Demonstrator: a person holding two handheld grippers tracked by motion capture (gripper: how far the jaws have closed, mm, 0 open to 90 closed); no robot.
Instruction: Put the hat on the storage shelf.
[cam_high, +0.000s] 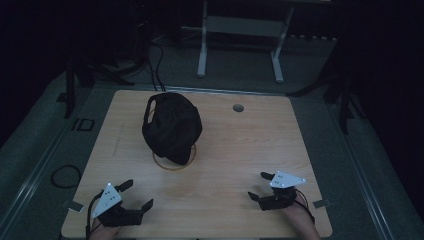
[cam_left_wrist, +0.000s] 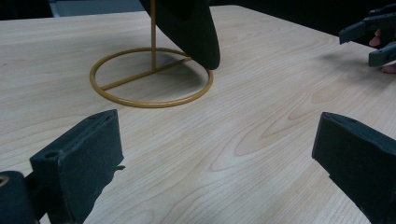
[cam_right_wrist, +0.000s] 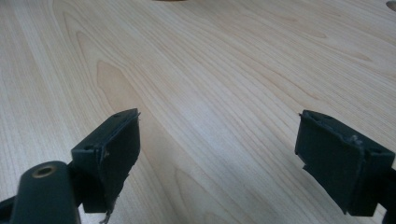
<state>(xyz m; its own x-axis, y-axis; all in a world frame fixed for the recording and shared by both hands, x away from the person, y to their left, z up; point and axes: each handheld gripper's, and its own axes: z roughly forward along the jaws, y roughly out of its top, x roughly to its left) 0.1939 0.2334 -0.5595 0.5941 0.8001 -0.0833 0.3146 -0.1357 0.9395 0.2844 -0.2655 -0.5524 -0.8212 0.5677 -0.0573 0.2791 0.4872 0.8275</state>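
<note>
Now: one black cap (cam_high: 171, 126) on one gold stand (cam_left_wrist: 152, 77); two grippers, jaws apart, empty.

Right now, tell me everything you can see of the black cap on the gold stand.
The black cap looks like soft dark fabric, a rounded crown with an opening and a strap at its far side. It hangs on a thin gold wire stand, whose upright post rises from a ring base lying flat on the wooden table. The cap's lower edge dips over the ring's rim. Both hand-held grippers are well apart from it.
</note>
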